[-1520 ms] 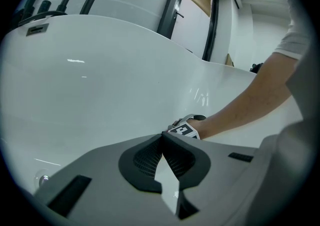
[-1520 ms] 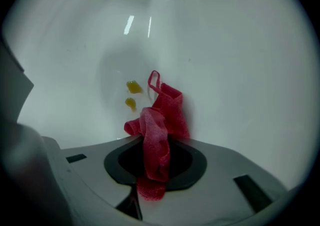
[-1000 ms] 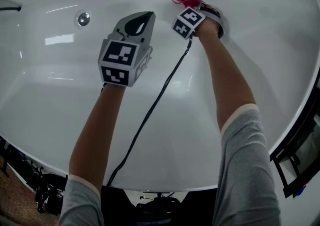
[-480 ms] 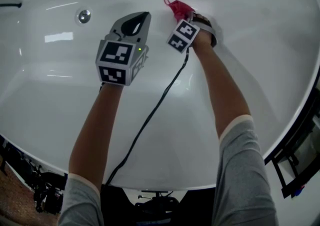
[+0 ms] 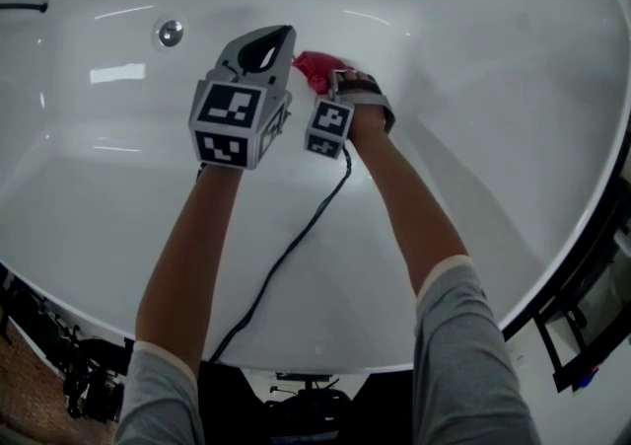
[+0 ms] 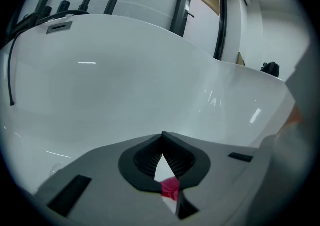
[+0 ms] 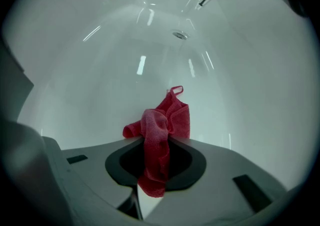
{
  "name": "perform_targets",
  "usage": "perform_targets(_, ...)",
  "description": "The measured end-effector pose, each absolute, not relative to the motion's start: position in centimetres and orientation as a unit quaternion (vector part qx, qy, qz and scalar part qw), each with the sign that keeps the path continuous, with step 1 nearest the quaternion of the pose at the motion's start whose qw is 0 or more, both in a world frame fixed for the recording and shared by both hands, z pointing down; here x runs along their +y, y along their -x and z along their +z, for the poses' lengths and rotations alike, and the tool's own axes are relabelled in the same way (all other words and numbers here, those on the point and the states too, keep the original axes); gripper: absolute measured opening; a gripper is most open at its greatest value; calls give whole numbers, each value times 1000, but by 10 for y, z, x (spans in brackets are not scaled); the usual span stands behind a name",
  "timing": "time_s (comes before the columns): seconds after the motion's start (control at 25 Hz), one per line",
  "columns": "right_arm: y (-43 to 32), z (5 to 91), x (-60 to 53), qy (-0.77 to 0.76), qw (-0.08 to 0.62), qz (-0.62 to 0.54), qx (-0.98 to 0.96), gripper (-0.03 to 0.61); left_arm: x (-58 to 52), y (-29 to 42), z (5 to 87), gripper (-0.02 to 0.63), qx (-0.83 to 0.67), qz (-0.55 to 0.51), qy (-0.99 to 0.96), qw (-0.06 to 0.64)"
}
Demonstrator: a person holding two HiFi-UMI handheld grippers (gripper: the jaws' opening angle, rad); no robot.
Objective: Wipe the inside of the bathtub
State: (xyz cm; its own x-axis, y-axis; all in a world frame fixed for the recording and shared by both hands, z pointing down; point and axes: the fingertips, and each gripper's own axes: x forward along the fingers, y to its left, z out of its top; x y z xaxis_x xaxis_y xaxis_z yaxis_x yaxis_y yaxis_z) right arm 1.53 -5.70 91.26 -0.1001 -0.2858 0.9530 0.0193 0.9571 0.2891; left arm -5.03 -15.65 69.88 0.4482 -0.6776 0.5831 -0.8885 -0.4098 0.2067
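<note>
A white bathtub (image 5: 473, 117) fills the head view, and both arms reach down into it. My right gripper (image 5: 317, 76) is shut on a red cloth (image 5: 315, 66) and presses it to the tub's inner surface near the middle. In the right gripper view the red cloth (image 7: 159, 135) hangs bunched between the jaws, its loop lying on the tub floor. My left gripper (image 5: 264, 48) hovers just left of the cloth, its jaws closed tip to tip with nothing held. A scrap of the cloth (image 6: 170, 189) shows below the jaws in the left gripper view.
A chrome drain (image 5: 170, 34) sits at the tub's far left, and the drain (image 7: 180, 34) also shows ahead in the right gripper view. A black cable (image 5: 296, 246) trails from the right gripper back over the near rim. Dark frames (image 5: 582, 325) stand outside the tub at the right.
My right gripper has dragged the red cloth leftward and toward me across the tub, ending beside the left gripper. The left gripper has barely moved.
</note>
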Motion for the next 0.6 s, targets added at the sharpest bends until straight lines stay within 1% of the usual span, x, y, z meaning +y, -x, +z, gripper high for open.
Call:
perform_targets(0.28, 4, 908, 27, -42, 660, -100, -743, 74, -154, 52, 699, 6, -481, 213, -813, 251)
perform_targets(0.44, 9, 901, 73, -4, 648, -36, -761, 76, -151, 54, 701, 6, -481, 215, -811, 255)
perform_targets(0.6, 9, 902, 79, 12, 638, -14, -770, 84, -149, 53, 702, 6, -479, 214, -812, 256)
